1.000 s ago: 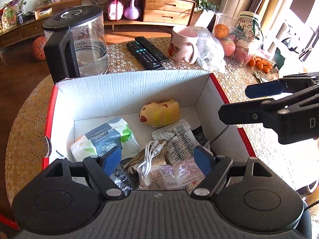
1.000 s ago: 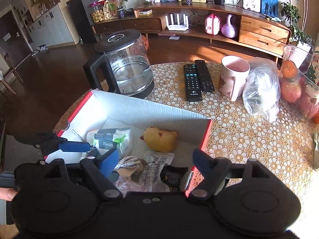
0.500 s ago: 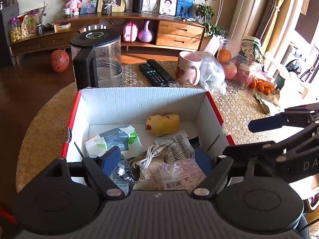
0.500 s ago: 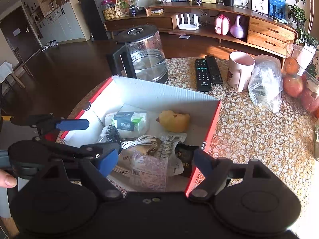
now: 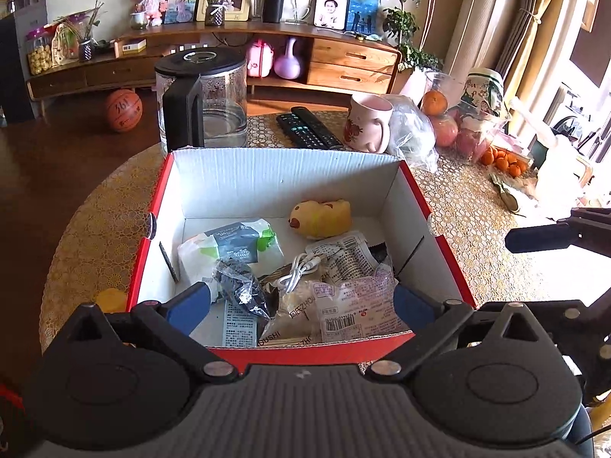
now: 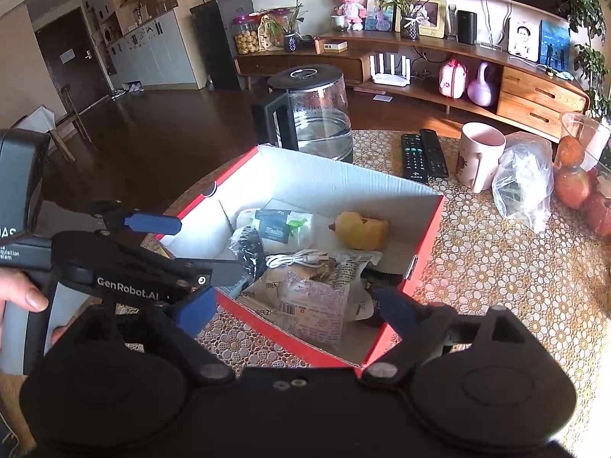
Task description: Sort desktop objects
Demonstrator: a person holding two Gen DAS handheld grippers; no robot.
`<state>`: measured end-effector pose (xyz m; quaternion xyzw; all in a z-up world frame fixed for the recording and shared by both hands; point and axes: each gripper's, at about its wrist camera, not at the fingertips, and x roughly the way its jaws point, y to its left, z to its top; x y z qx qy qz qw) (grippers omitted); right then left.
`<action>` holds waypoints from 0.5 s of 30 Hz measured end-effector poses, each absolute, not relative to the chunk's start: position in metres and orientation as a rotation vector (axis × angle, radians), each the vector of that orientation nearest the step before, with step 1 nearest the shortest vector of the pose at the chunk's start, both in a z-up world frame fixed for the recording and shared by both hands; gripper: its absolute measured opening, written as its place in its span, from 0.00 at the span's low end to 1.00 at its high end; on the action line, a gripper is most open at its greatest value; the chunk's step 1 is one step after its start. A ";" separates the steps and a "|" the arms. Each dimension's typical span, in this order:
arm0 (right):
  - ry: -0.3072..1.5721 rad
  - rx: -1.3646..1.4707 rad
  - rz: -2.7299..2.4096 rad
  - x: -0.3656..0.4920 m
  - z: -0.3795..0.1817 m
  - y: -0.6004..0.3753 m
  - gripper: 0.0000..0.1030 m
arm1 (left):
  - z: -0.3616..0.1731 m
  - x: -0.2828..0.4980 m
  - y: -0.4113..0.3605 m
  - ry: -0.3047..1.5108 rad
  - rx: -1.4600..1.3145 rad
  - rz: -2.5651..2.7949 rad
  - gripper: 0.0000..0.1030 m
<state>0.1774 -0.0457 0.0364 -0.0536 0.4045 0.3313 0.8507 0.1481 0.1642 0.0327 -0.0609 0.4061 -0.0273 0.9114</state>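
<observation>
Both grippers (image 5: 301, 305) (image 6: 294, 313) opening, empty

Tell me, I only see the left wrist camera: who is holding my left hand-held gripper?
Observer: A person's hand grips its handle; the right wrist camera shows the thumb. The left hand-held gripper has its jaws opening, with nothing gripped between them.
Operator: Is there a door in the room?
Observer: Yes, a dark door stands at the far left, well beyond the kettle.
</observation>
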 end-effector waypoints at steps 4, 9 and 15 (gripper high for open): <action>0.821 -0.104 0.688 0.168 0.032 -0.053 0.93 | 0.032 0.143 0.164 0.819 -0.142 -0.047 1.00; 0.787 -0.072 0.681 0.156 0.030 -0.063 0.94 | 0.033 0.133 0.155 0.788 -0.118 -0.031 1.00; 0.752 -0.051 0.671 0.147 0.030 -0.070 0.94 | 0.033 0.117 0.141 0.766 -0.074 -0.014 1.00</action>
